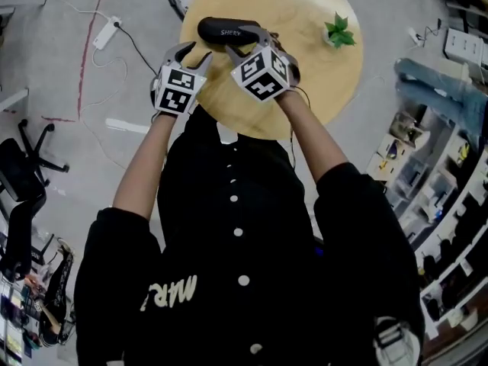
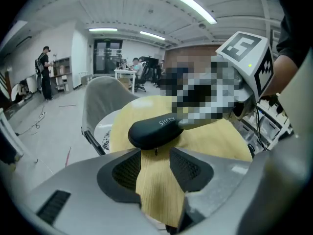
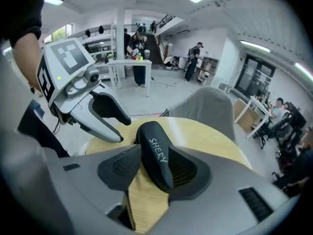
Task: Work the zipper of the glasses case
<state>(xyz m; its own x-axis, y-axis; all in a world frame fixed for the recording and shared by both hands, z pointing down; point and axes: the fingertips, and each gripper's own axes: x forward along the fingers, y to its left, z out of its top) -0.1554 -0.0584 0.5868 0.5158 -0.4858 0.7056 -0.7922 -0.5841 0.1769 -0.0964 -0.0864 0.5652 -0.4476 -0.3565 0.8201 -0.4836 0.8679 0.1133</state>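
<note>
A black glasses case [image 1: 227,30] with white lettering lies on the round wooden table [image 1: 305,75], near its far edge. In the right gripper view the case [image 3: 157,155] sits between the jaws of my right gripper [image 3: 155,156]. It leans by the right-hand pad, with a gap on the other side, so the gripper is open. My left gripper [image 1: 194,53] hovers over the table just left of the case's near end, also open. Only bare tabletop shows between the left gripper's [image 2: 155,158] pads, with the case [image 2: 154,129] just beyond them.
A small green plant [image 1: 339,30] stands on the table's right part. A grey chair [image 2: 100,99] is behind the table. On the floor are a power strip with cable [image 1: 107,33] and a black office chair [image 1: 27,174]. People stand far off in the room.
</note>
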